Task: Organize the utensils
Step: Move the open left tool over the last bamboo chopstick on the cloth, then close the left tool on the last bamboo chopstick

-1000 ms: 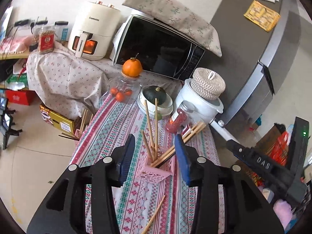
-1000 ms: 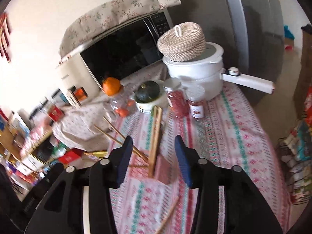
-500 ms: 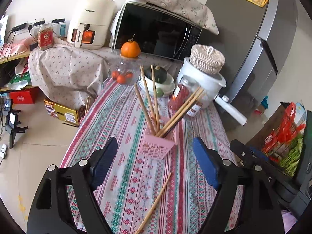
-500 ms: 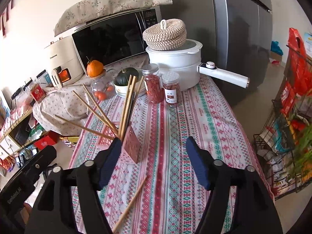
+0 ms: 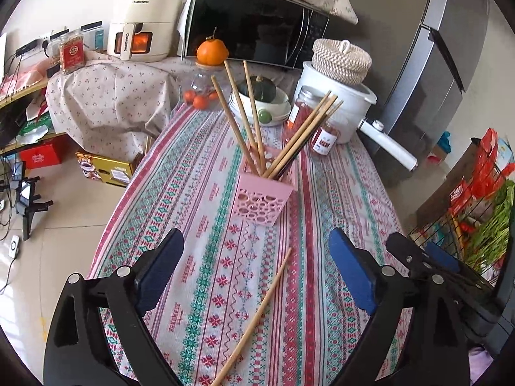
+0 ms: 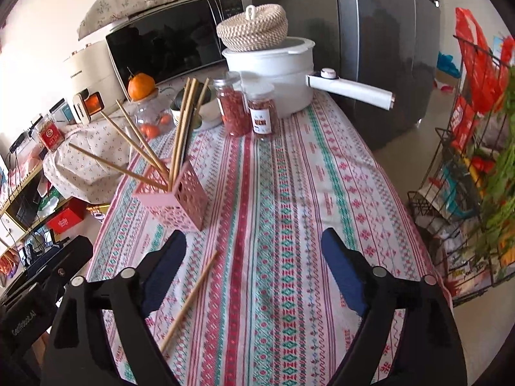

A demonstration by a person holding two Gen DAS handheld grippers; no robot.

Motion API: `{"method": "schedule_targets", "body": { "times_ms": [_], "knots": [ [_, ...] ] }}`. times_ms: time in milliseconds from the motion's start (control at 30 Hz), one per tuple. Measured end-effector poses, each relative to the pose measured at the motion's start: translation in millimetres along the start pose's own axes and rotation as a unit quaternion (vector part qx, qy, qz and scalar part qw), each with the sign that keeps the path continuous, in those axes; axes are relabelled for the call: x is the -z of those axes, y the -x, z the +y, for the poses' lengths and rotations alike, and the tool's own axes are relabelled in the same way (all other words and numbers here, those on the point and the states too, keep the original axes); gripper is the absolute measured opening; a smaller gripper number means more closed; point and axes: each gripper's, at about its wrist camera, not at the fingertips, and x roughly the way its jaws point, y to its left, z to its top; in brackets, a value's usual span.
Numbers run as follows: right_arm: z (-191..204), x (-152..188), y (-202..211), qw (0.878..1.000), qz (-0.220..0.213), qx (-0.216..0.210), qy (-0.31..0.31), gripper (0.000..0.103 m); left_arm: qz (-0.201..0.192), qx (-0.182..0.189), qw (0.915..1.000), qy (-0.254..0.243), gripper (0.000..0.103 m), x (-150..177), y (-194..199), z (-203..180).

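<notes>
A pink perforated utensil holder [image 5: 262, 197] stands mid-table with several wooden chopsticks [image 5: 248, 119] leaning out of it. It also shows in the right wrist view [image 6: 175, 199], chopsticks [image 6: 180, 135] fanned out. One loose chopstick [image 5: 257, 315] lies flat on the patterned tablecloth, between the holder and my grippers; it shows in the right wrist view [image 6: 190, 299] too. My left gripper [image 5: 256, 275] is open and empty, above the loose chopstick. My right gripper [image 6: 254, 271] is open and empty, just right of that chopstick.
At the far end stand a white pot [image 5: 338, 109] with a woven lid, two red-filled jars [image 6: 233, 109], a bowl stack [image 5: 260, 103], a glass jar topped by an orange [image 5: 210, 53], and a microwave [image 5: 254, 29]. A wire rack [image 6: 466, 167] stands right of the table.
Both grippers have drawn back from the holder and opened wide. The holder now stands free on the table with the chopsticks in it.
</notes>
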Motion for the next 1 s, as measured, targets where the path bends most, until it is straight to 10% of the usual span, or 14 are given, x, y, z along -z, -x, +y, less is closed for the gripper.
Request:
{"method": "schedule_targets", "body": {
  "times_ms": [433,667,1000],
  "knots": [
    [-46.3,43.1,-14.2,0.998,0.052,0.031,0.001,0.095,0.065,-0.026,0.9970,-0.034,0.096,19.0,-31.6,-1.8],
    [-81.4,75.9,-44.8,0.987,0.156,-0.011,-0.042,0.095,0.200,-0.039,0.9742,-0.097,0.096,45.6,-98.7,-12.3],
    [-108.1,83.4,-39.5,0.980,0.173,-0.038,-0.092,0.095,0.247,-0.048,0.9621,-0.105,0.091,52.3,-156.2,-35.3]
  ]
}}
